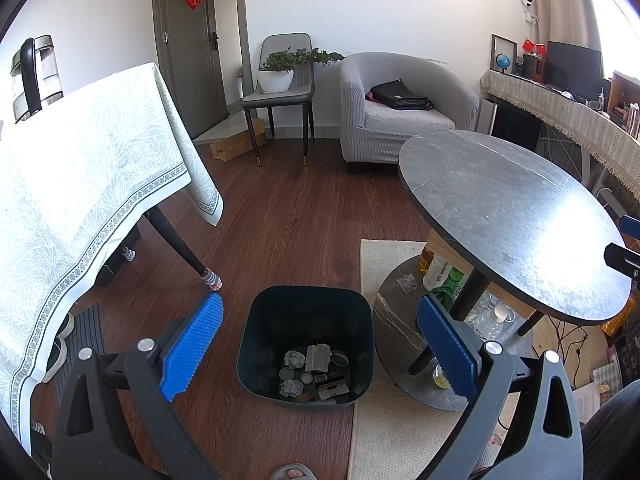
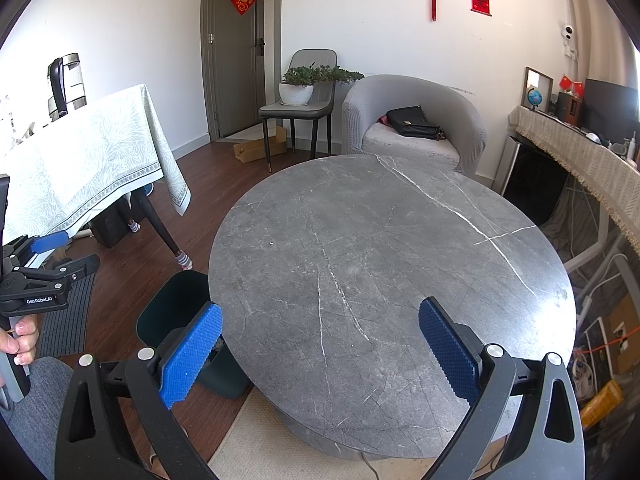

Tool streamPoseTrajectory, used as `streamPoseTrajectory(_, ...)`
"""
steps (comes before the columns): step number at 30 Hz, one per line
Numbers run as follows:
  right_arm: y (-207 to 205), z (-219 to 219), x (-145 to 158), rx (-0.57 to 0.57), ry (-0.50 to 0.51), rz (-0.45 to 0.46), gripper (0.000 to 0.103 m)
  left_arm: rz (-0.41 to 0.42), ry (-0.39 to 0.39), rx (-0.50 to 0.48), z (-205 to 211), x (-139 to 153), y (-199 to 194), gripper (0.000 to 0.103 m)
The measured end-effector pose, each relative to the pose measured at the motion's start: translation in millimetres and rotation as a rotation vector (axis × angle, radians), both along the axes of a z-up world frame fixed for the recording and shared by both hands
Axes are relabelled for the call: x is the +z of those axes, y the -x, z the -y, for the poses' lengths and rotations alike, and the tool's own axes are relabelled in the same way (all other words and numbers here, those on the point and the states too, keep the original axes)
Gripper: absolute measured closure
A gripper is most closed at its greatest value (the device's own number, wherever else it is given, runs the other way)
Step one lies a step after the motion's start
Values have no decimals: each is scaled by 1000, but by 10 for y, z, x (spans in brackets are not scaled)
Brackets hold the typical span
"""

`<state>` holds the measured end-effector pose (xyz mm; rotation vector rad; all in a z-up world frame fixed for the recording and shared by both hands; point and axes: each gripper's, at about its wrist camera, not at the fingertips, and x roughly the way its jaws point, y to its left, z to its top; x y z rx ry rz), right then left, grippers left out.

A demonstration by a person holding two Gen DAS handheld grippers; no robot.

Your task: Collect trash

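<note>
Plainly, both of my tools are idle: the left gripper (image 1: 318,344) hangs above the dark bin (image 1: 256,360) on the floor with its jaws spread wide and nothing between them, and the right gripper (image 2: 320,354) hovers over the round grey counter (image 2: 400,240), jaws just as wide and just as empty. The trash I can see lies at the bottom of the bin: two crumpled paper balls (image 1: 294,359), a folded grey paper piece (image 1: 318,357), about three round caps or lids, and a couple of small flat cartons; the heap is too dim for a sure count. One more crumpled wad (image 1: 407,283) sits on the stone shelf under the counter, near the bottles. I judge that wad to be light, soft and crushable, so I would close on its middle, across its bulk, and a gentle squeeze should hold it. The caps look stiff, thin and likely slippery; those I would pinch by the rim. On top of the counter I count no trash at all, only a tiny pale speck I cannot identify.
</note>
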<state>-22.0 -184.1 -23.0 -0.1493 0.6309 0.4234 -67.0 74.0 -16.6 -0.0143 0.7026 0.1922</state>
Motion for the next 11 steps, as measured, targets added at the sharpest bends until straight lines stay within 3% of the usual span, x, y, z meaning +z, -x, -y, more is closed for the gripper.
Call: streamPoseTrajectory(11, -3, -10, -19, 2, 3, -1, 4, -10, -8, -2, 17, -59, 8, 4)
